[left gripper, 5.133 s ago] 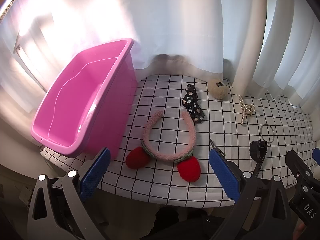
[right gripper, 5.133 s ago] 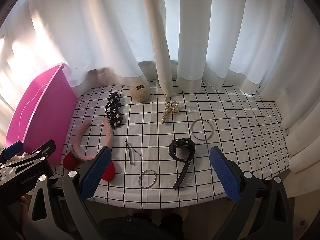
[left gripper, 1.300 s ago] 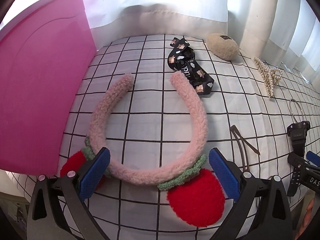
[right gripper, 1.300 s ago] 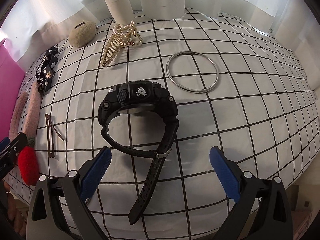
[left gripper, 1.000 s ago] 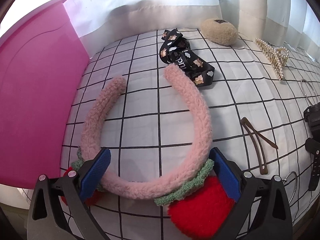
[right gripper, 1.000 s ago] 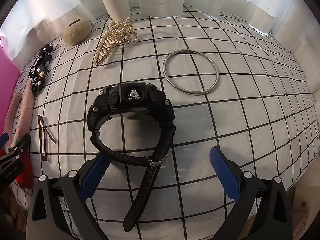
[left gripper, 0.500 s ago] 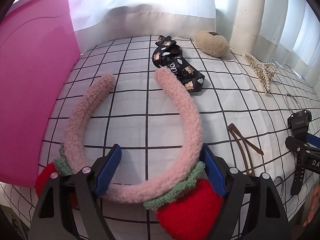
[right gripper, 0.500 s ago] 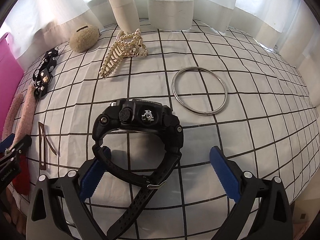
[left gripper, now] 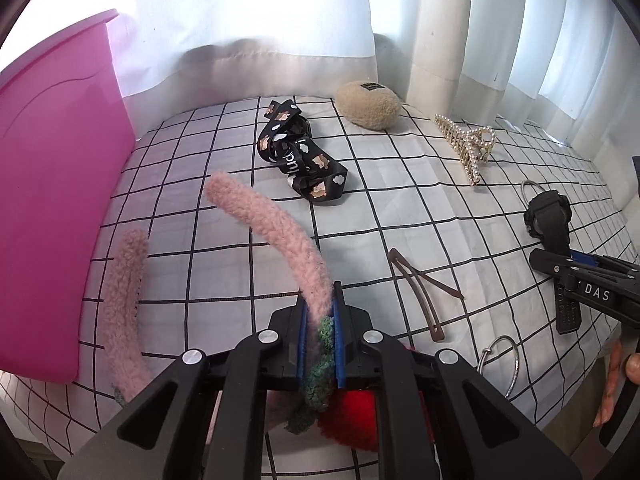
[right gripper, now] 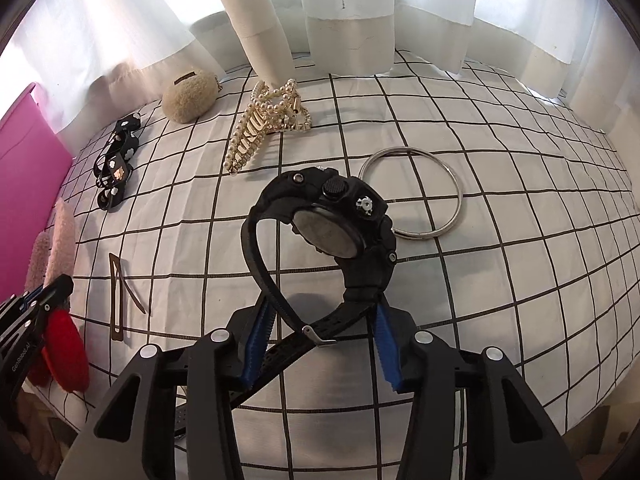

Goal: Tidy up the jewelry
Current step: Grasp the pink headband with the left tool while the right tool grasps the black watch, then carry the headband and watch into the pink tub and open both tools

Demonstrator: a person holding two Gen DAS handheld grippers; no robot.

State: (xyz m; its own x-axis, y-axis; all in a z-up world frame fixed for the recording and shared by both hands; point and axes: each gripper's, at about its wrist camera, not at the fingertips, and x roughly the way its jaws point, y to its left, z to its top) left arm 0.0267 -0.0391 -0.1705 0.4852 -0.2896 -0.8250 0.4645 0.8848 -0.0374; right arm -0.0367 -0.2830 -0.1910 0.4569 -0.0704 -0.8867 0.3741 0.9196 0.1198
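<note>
My left gripper (left gripper: 320, 320) is shut on the pink fuzzy headband (left gripper: 272, 216), gripping it by its green trim above a red pompom (left gripper: 348, 416), and holds it tilted up off the cloth. My right gripper (right gripper: 320, 332) is shut on the strap of the black watch (right gripper: 340, 224), which stands lifted with its case back facing me. The pink bin (left gripper: 52, 200) stands to the left of the headband. The right gripper and watch also show in the left wrist view (left gripper: 548, 216).
On the checked tablecloth (right gripper: 500, 280) lie a black printed ribbon (left gripper: 300, 156), a beige fuzzy clip (left gripper: 368, 110), a pearl claw clip (right gripper: 264, 124), a large silver bangle (right gripper: 416, 196), a brown hairpin (left gripper: 420, 288) and a small silver ring (left gripper: 500, 364). White curtains hang behind.
Both grippers have closed: the left on the headband, the right on the watch strap. Both items have been raised off the cloth.
</note>
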